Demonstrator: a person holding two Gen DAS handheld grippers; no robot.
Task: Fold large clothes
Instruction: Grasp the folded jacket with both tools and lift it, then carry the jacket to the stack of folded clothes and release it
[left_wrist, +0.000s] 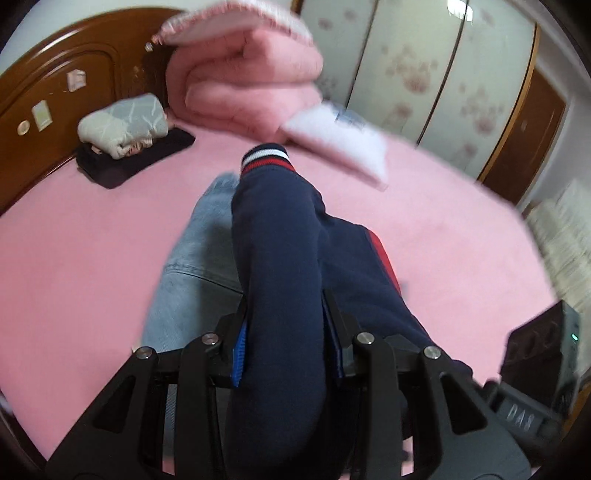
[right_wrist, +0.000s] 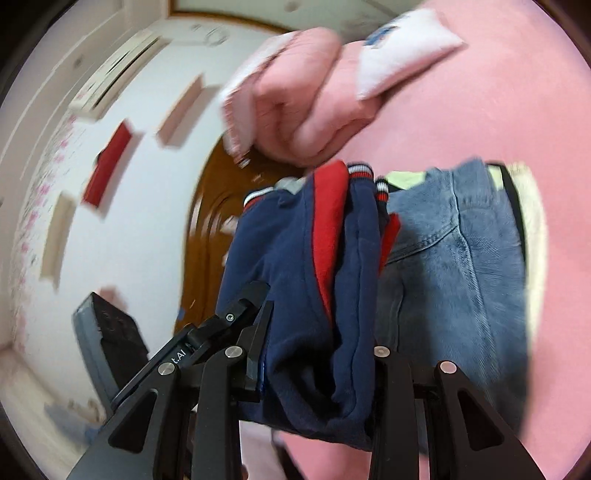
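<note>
The left hand-held gripper (left_wrist: 284, 332) is clamped on a thick fold of the navy garment (left_wrist: 280, 236), its blue-padded fingers (left_wrist: 239, 354) pressing the cloth from both sides. From there the garment runs forward and away to a red, white and navy striped cuff (left_wrist: 266, 158) over the pink bed (left_wrist: 81, 251).

The right hand-held gripper (right_wrist: 317, 332) also grips the navy garment (right_wrist: 295, 266), bunched between its jaws, with red lining (right_wrist: 327, 221) showing (the view is tilted and blurred). Just beside the garment lie light-blue jeans (right_wrist: 454, 266). Farther off on the bed sit a folded pink quilt (left_wrist: 243, 77), a white pillow (left_wrist: 340, 147) and the wooden headboard (left_wrist: 55, 96).
</note>
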